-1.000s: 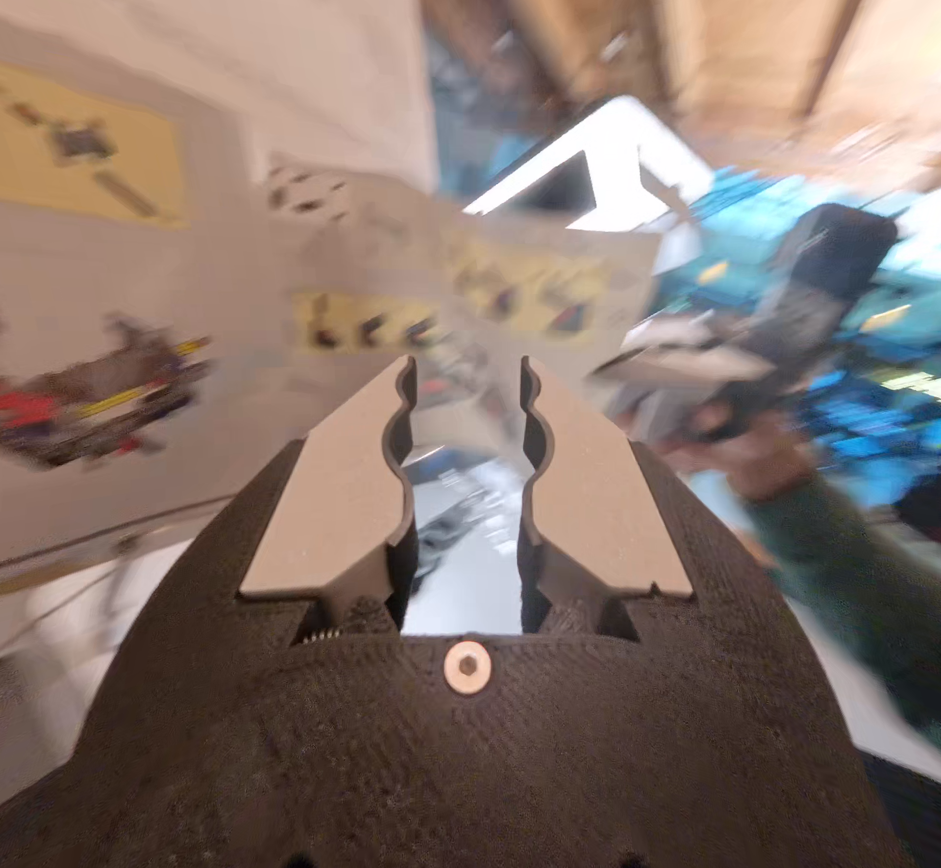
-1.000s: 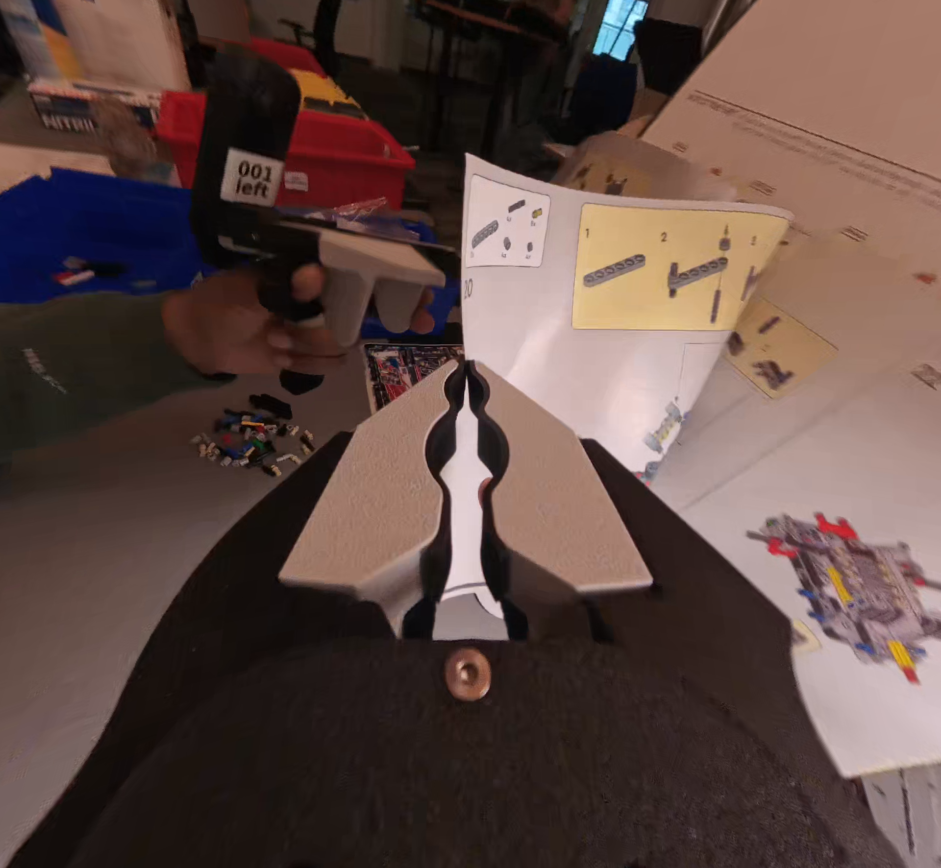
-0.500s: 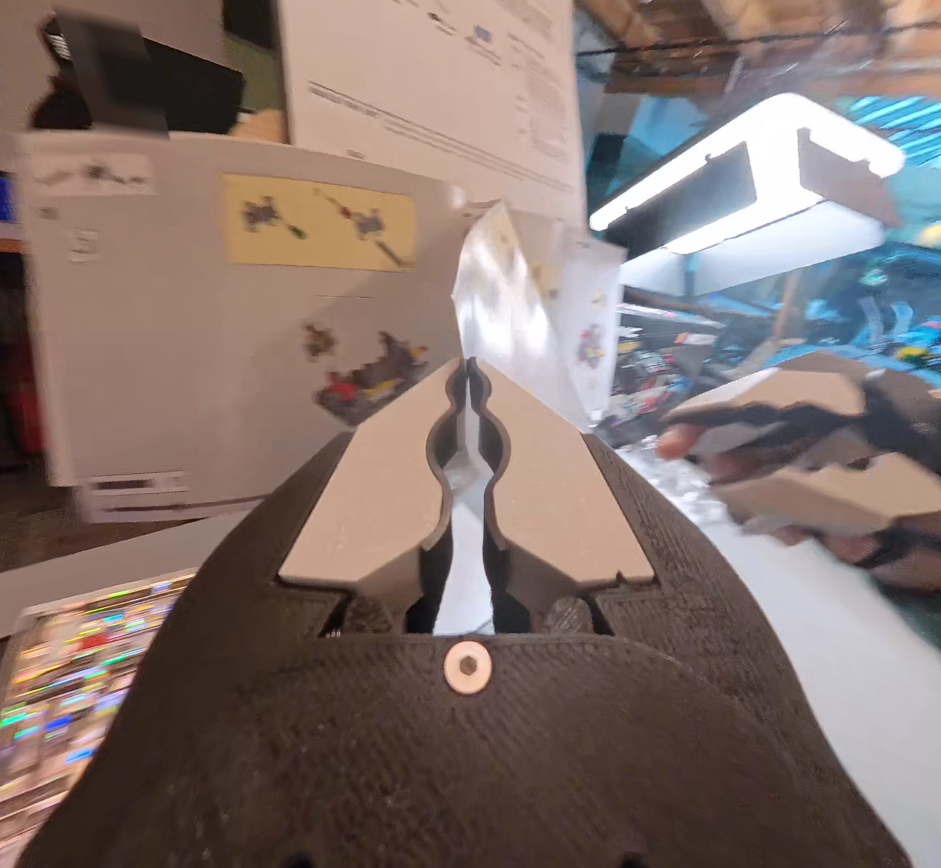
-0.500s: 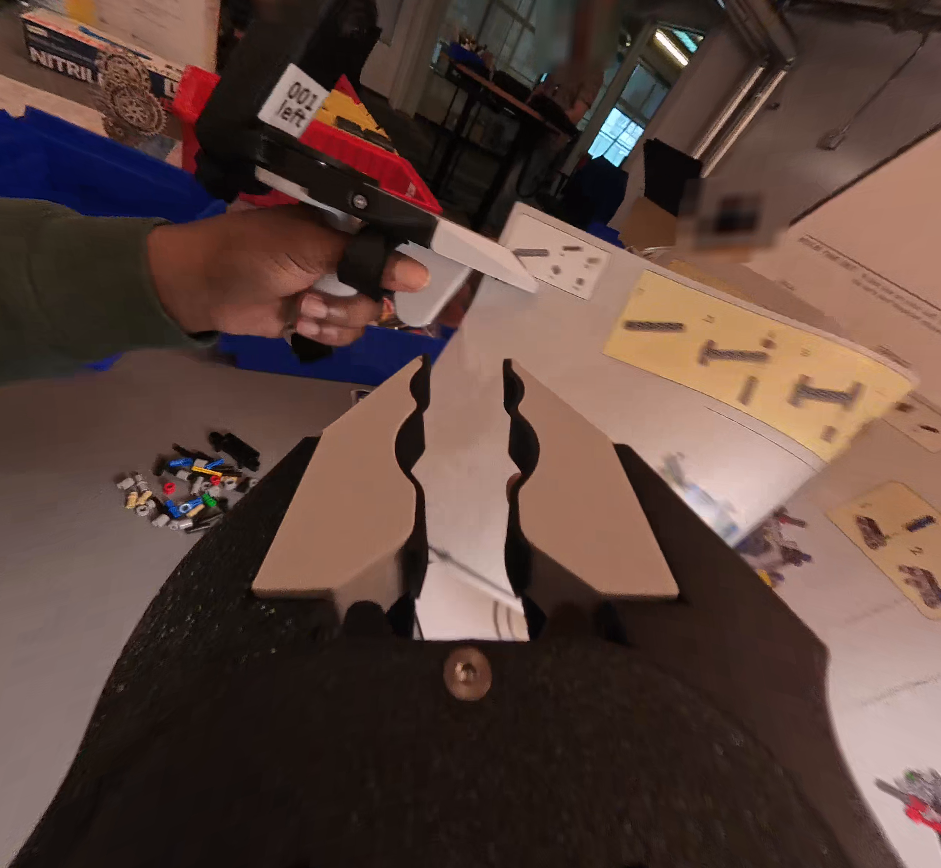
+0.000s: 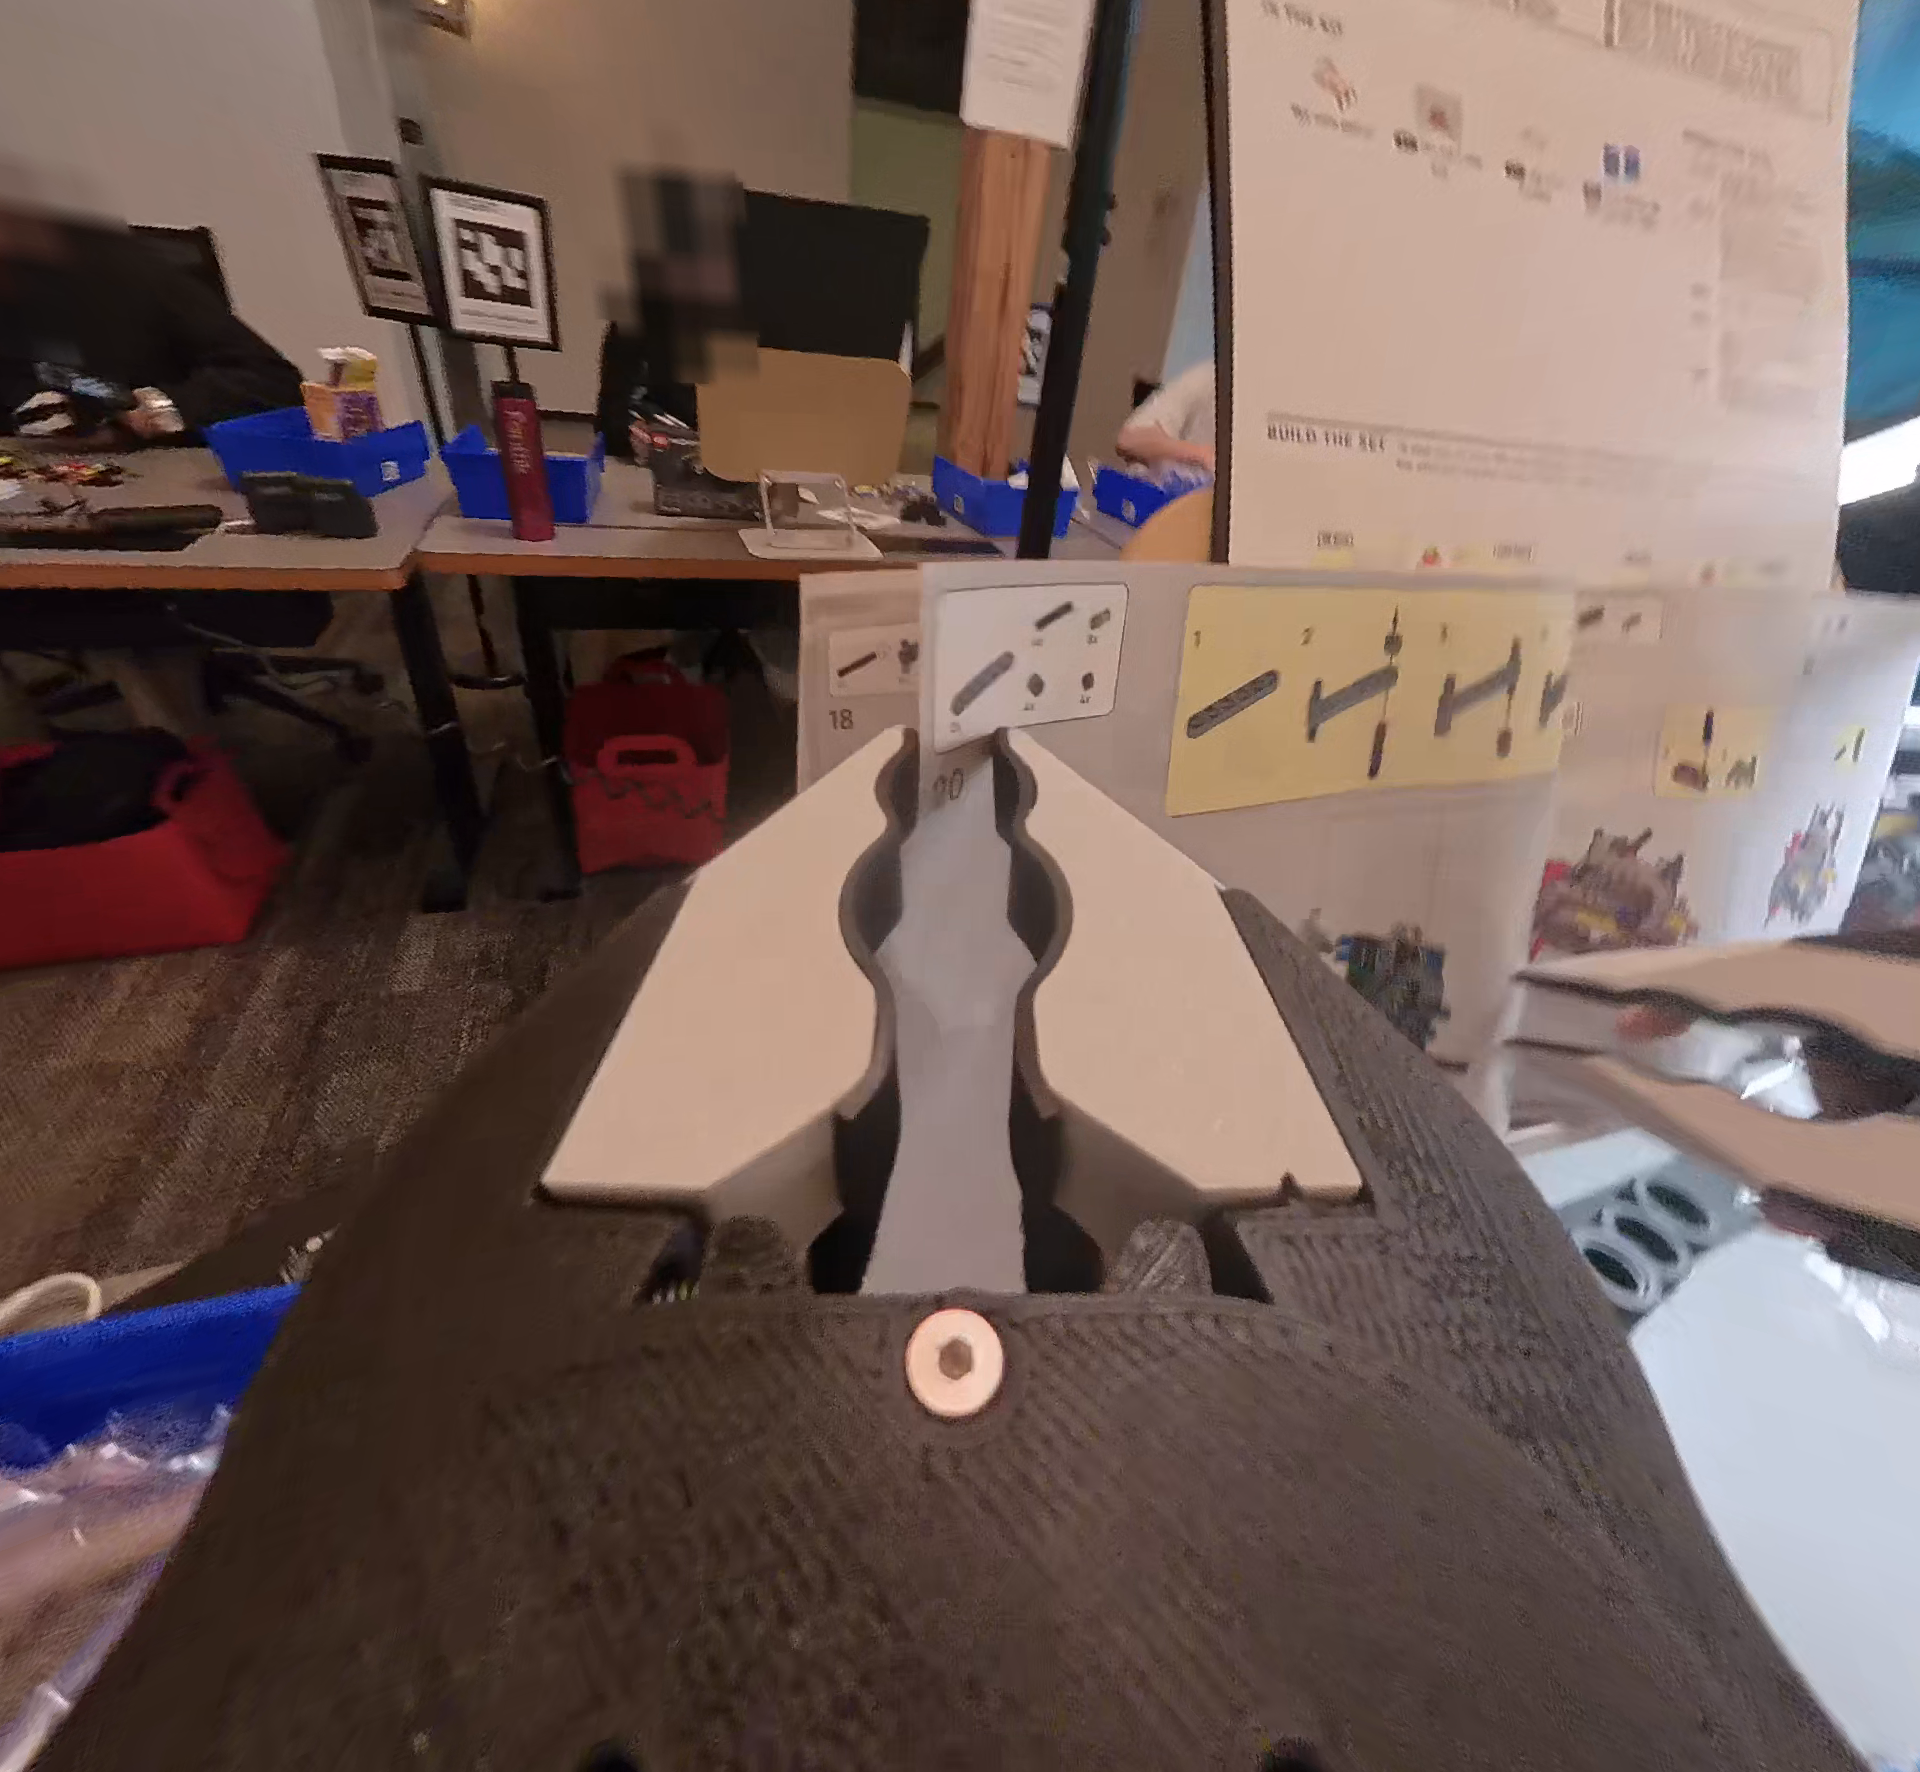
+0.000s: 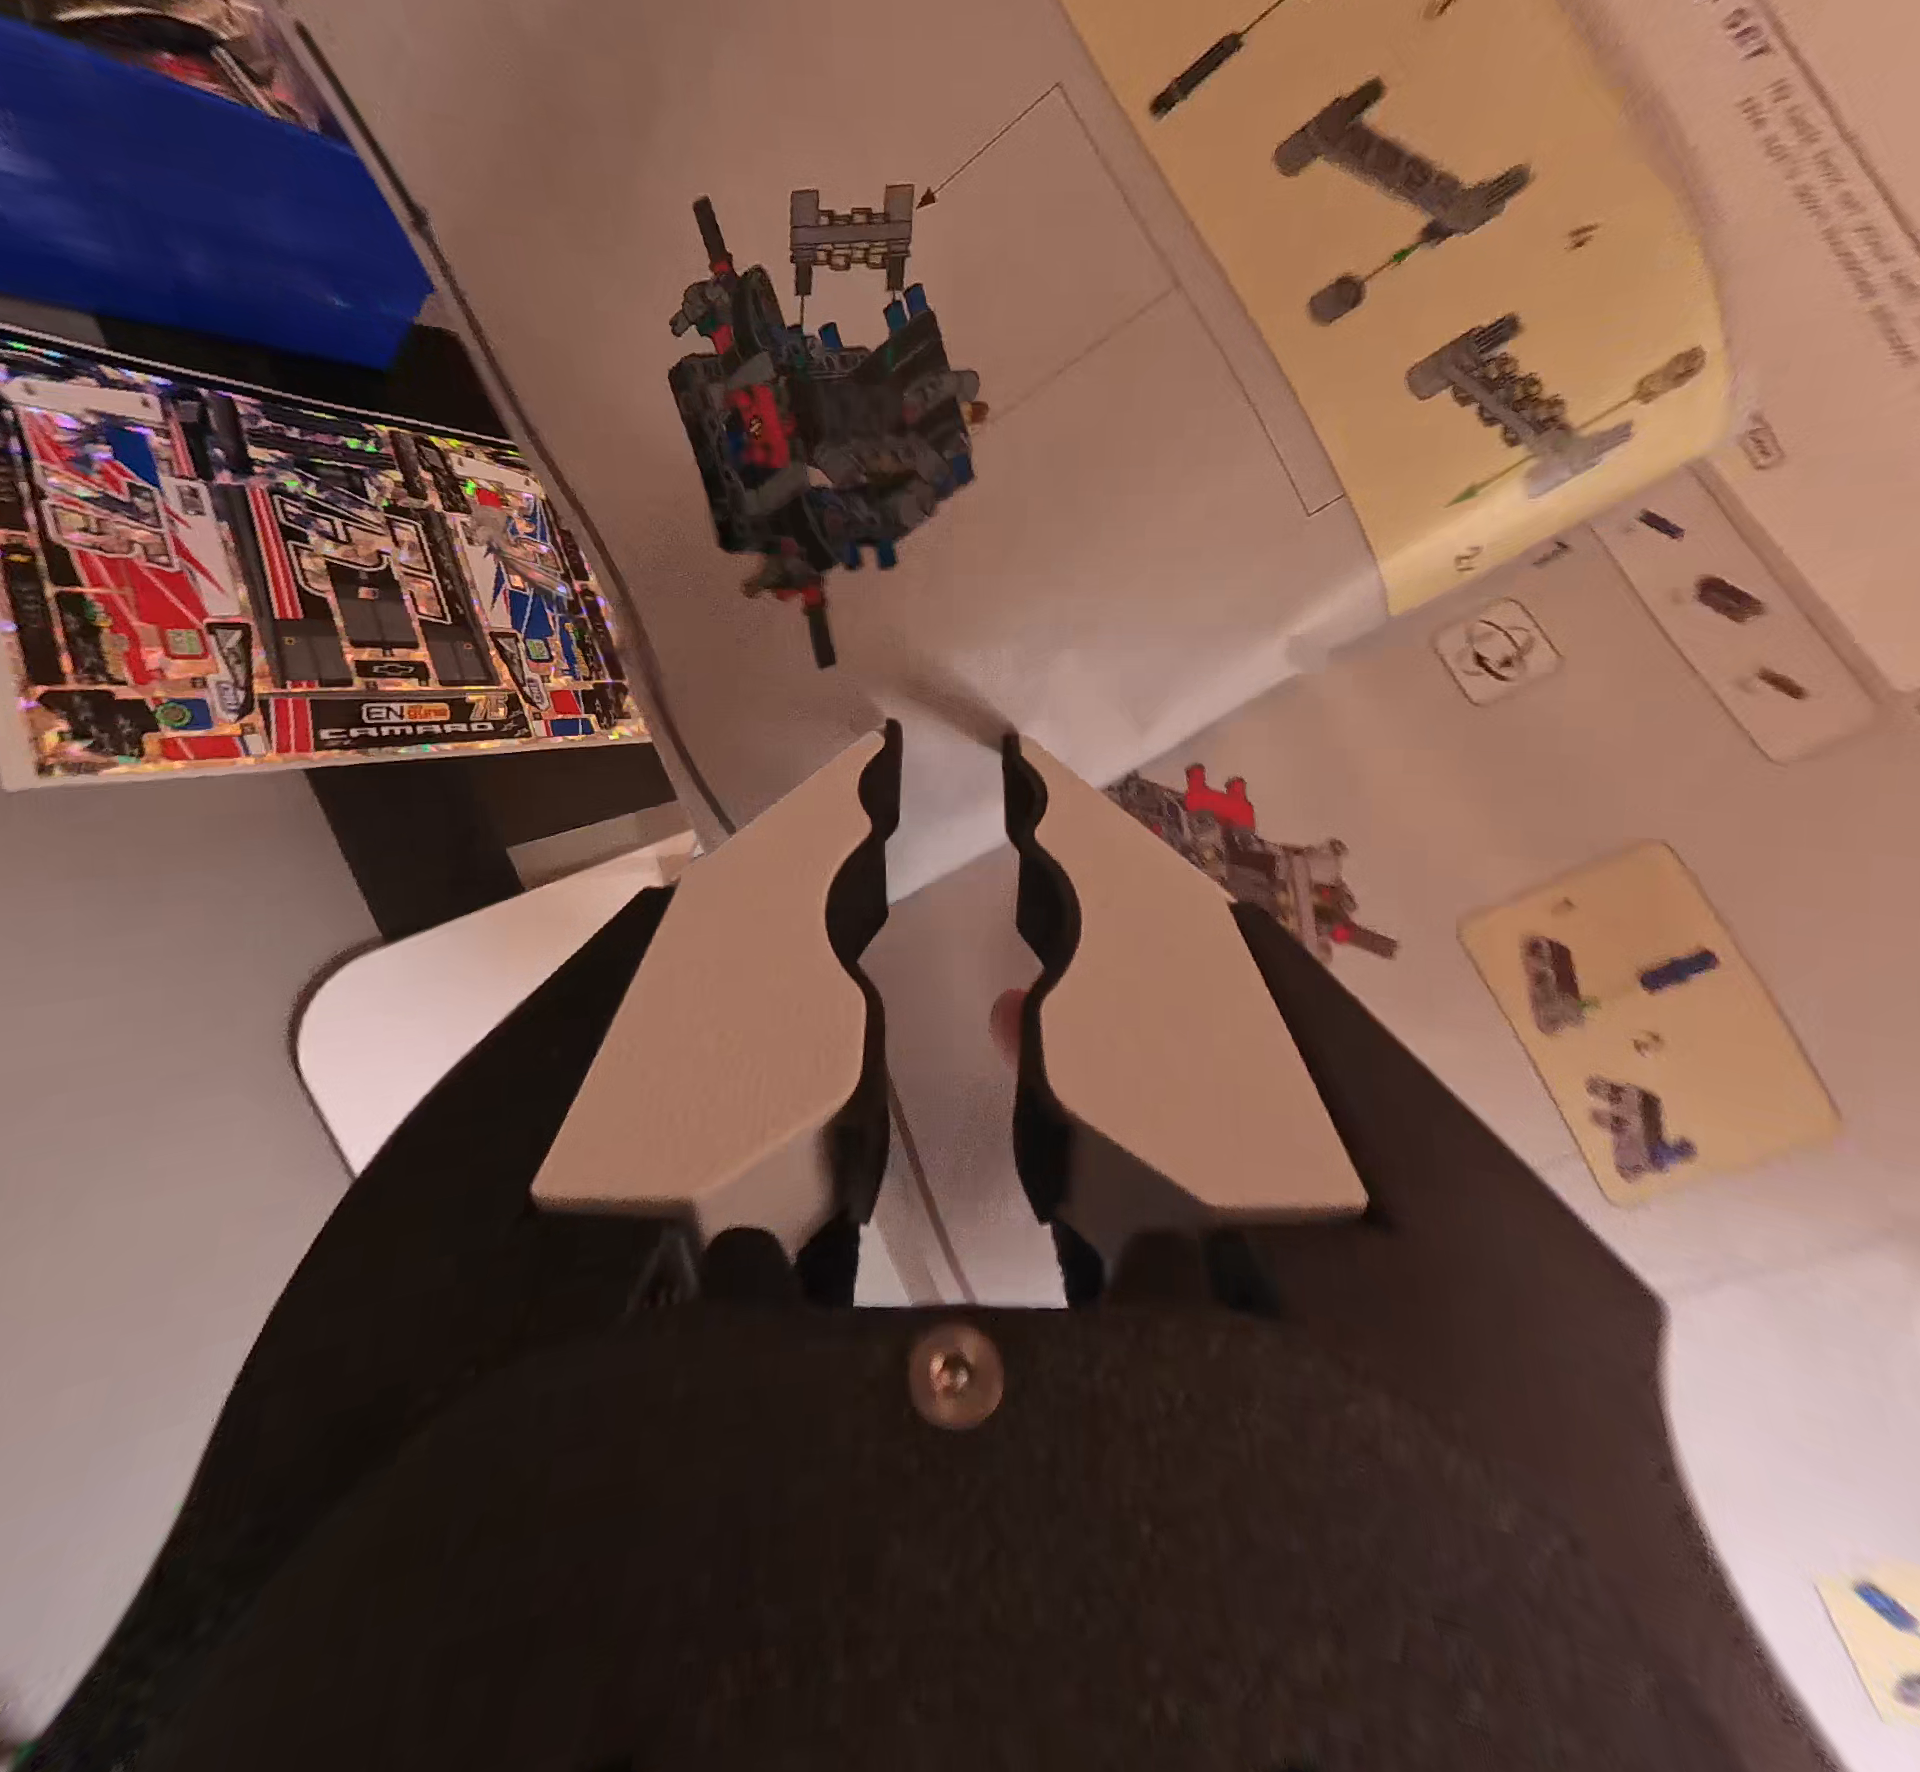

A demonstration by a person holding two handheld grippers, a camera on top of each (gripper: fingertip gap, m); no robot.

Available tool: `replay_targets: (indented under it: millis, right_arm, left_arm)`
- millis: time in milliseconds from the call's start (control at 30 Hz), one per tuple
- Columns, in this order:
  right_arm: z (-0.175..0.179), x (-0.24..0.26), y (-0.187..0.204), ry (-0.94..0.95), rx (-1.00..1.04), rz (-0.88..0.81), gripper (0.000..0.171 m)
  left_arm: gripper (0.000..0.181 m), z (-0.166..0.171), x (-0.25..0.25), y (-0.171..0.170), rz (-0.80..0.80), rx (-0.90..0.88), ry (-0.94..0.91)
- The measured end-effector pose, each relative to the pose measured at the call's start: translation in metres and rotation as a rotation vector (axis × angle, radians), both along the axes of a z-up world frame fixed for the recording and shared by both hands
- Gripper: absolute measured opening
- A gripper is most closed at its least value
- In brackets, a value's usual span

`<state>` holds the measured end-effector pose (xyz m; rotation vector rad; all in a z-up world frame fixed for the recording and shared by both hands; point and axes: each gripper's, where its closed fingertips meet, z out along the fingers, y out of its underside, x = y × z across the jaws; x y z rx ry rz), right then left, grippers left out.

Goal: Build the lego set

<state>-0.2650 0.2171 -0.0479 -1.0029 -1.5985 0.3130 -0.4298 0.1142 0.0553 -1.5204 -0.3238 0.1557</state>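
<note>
The instruction booklet stands open in the left wrist view, its lifted page (image 5: 1351, 839) facing me with yellow step panels. My left gripper (image 5: 958, 740) is open by a narrow gap, and the page's lower left corner shows flat-on through that gap. My right gripper (image 6: 945, 746) is open and points down at the booklet (image 6: 1039, 164), where a curled page rises just beyond its tips. It also shows at the right edge of the left wrist view (image 5: 1512, 1031), jaws apart. No loose Lego pieces are in view now.
A shiny sticker sheet (image 6: 291, 579) lies left of the booklet beside a blue bin (image 6: 156, 195). A tall white poster board (image 5: 1507, 268) stands behind the booklet. Black tyres (image 5: 1652, 1234) lie on the white table (image 5: 1766, 1462). A blue bin (image 5: 125, 1348) and plastic bag (image 5: 83, 1514) are lower left. My hands' fingertips stand some 20 cm from each other.
My left gripper has swung level to face the lifted page, and its jaws have parted slightly. My right gripper has tipped down over the booklet; the hand and loose pieces have left its view.
</note>
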Motion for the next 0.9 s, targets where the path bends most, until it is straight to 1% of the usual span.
replay_targets:
  millis: [33, 67, 100, 133, 200, 233, 300, 367, 400, 467, 500, 533, 567, 600, 633, 667, 700, 733, 800, 833, 900]
  right_arm:
    - [-0.003, -0.007, 0.002, -0.011, 0.005, -0.029, 0.016]
    - [-0.004, -0.012, 0.006, -0.007, 0.019, -0.058, 0.012]
    - [-0.002, -0.016, 0.007, 0.015, 0.017, -0.075, 0.004]
    - [-0.002, -0.018, 0.007, 0.027, -0.009, -0.081, 0.001]
    - [-0.003, -0.021, 0.008, 0.033, -0.058, -0.089, 0.0]
    - [-0.002, -0.022, 0.009, 0.032, -0.063, -0.094, 0.0]
    - [-0.002, -0.023, 0.009, 0.009, -0.051, -0.097, 0.0]
    - [-0.003, -0.025, 0.008, -0.021, -0.018, -0.097, 0.0]
    - [-0.003, -0.025, 0.008, -0.035, 0.003, -0.1, 0.0]
    - [-0.004, -0.026, 0.008, -0.059, 0.037, -0.105, 0.0]
    - [-0.004, -0.027, 0.008, -0.066, 0.048, -0.107, 0.0]
    - [-0.005, -0.027, 0.008, -0.071, 0.056, -0.109, 0.0]
    - [-0.005, -0.027, 0.008, -0.073, 0.06, -0.11, 0.0]
    - [-0.005, -0.028, 0.008, -0.073, 0.059, -0.109, 0.0]
    - [-0.005, -0.028, 0.008, -0.071, 0.056, -0.109, 0.0]
    - [-0.005, -0.027, 0.008, -0.069, 0.051, -0.109, 0.0]
    - [-0.005, -0.027, 0.008, -0.068, 0.048, -0.107, 0.0]
    - [-0.005, -0.027, 0.008, -0.068, 0.046, -0.104, 0.0]
    - [-0.005, -0.027, 0.008, -0.065, 0.051, -0.099, 0.0]
    - [-0.005, -0.027, 0.008, -0.06, 0.055, -0.097, 0.0]
    - [-0.006, -0.028, 0.008, -0.05, 0.041, -0.093, 0.0]
  left_arm:
    - [0.015, 0.003, 0.002, -0.006, 0.021, 0.042, -0.016]
    - [0.019, 0.006, 0.007, -0.013, 0.03, 0.088, -0.019]
    - [0.022, 0.006, 0.015, -0.021, 0.033, 0.122, -0.015]
    - [0.023, 0.001, 0.024, -0.029, 0.037, 0.142, -0.014]
    - [0.021, -0.019, 0.047, -0.037, 0.0, 0.157, -0.053]
    - [0.02, -0.038, 0.059, -0.036, -0.042, 0.141, -0.105]
    - [0.024, -0.089, 0.084, -0.023, -0.144, 0.061, -0.267]
    - [0.033, -0.143, 0.105, -0.005, -0.242, -0.003, -0.491]
    - [0.037, -0.163, 0.112, 0.005, -0.289, -0.002, -0.621]
    - [0.046, -0.184, 0.115, 0.02, -0.367, 0.107, -0.914]
    - [0.05, -0.186, 0.112, 0.027, -0.392, 0.193, -1.047]
    - [0.054, -0.187, 0.105, 0.032, -0.391, 0.265, -1.126]
    - [0.054, -0.191, 0.097, 0.037, -0.352, 0.299, -1.142]
    - [0.05, -0.197, 0.088, 0.042, -0.298, 0.321, -1.147]
    - [0.041, -0.2, 0.08, 0.045, -0.267, 0.368, -1.185]
    - [0.023, -0.198, 0.074, 0.045, -0.265, 0.445, -1.232]
    - [0.007, -0.189, 0.069, 0.042, -0.281, 0.536, -1.231]
    - [0.006, -0.178, 0.067, 0.038, -0.291, 0.593, -1.19]
    - [0.004, -0.157, 0.069, 0.03, -0.28, 0.61, -1.053]
    - [0.004, -0.147, 0.072, 0.027, -0.263, 0.583, -0.978]
    - [0.003, -0.127, 0.082, 0.026, -0.217, 0.472, -0.771]
